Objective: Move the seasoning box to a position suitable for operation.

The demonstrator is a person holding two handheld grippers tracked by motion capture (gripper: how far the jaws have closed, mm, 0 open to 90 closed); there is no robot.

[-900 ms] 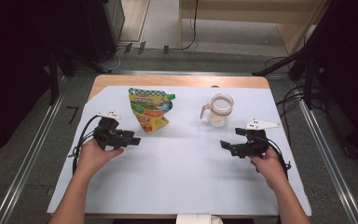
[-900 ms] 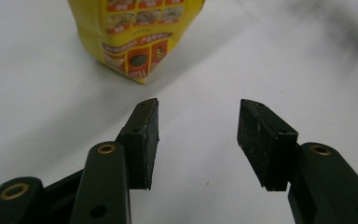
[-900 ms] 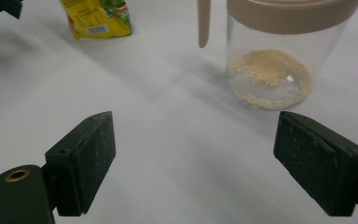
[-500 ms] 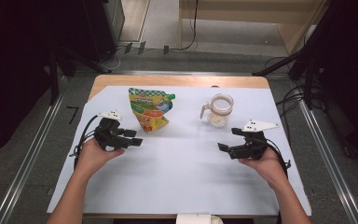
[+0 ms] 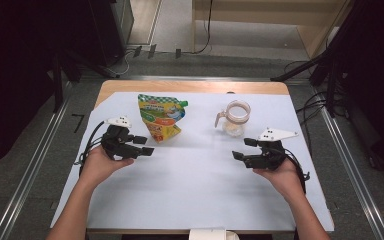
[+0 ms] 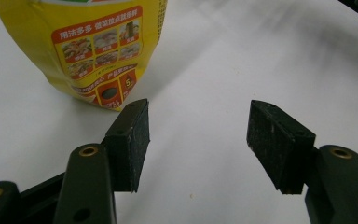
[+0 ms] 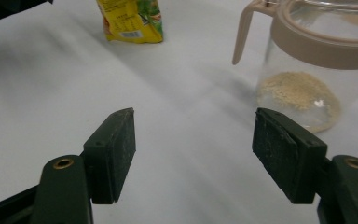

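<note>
Left gripper view: yellow pouch cut off by the top edge; its small print is blurred. Right gripper view: glass jug cut off at top and right edges, pouch cropped at the top. High view: pouch print too small to read; both forearms leave the bottom edge.

white table cover lay flat over the wooden tabletop | grey floor ran on both sides, with metal rails | black cables lay right of the table | wooden furniture stood behind
</note>
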